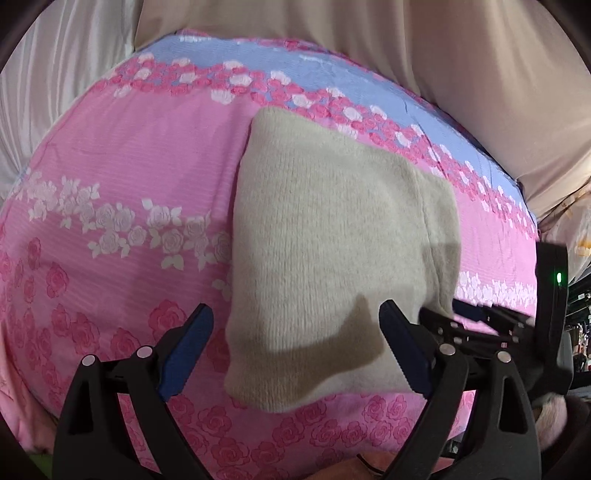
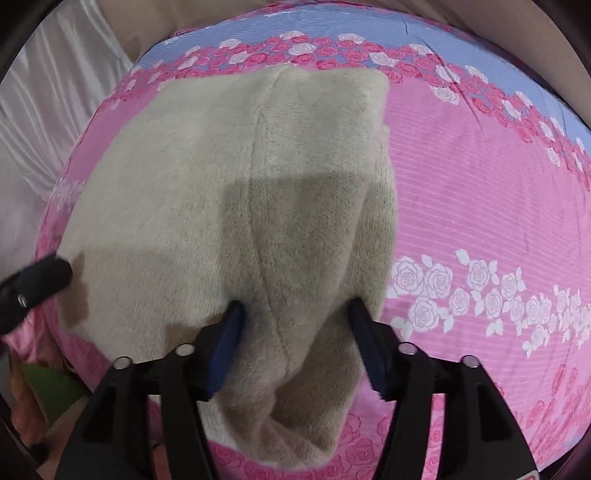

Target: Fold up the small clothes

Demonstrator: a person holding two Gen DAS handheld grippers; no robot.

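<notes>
The beige garment [image 1: 332, 236] lies partly folded on the bed [image 1: 129, 155]; further folds likely remain. Left hand-held gripper [image 1: 295, 332] gapes empty; right hand-held gripper [image 2: 295, 328] straddles a raised fold, unclosed.

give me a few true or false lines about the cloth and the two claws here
1. The beige knit garment lies on a pink rose-print bedsheet. True.
2. The left claw is clamped shut on the garment. False: it is open, its jaws wide apart.
3. The right claw straddles a raised fold of the garment. True.
4. The garment is dark blue. False: it is beige.
5. The sheet has a blue band along its far edge. True.
</notes>
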